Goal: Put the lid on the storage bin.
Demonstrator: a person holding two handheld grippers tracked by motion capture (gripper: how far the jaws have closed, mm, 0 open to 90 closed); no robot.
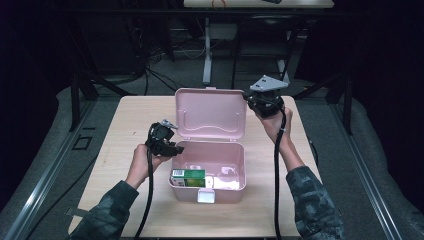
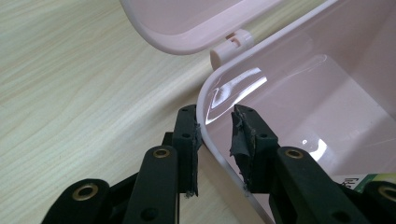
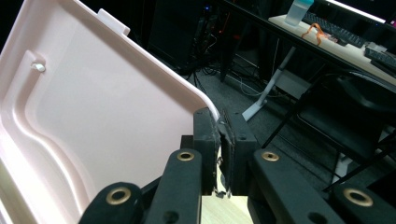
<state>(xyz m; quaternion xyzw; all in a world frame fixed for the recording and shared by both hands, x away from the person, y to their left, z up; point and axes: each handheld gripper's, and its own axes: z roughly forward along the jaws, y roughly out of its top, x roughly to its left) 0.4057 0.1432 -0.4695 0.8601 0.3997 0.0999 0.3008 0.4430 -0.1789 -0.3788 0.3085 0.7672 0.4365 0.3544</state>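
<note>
From above, the pink box (image 1: 207,170) sits mid-counter (image 1: 125,130), its lid (image 1: 210,114) upright. In the left view, the left claw (image 2: 215,135) straddles the box's wall, pads not quite pinching; it should steady the box. In the right view, the right claw (image 3: 219,140) grips the lid's corner, so the swing should be slow.

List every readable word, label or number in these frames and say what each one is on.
None can be read.
Green and white carton in the pink box: print on its top face, too small and blurred in the high view.
Same carton in the left gripper view: a cut-off corner shows dark marks, unreadable.
</note>
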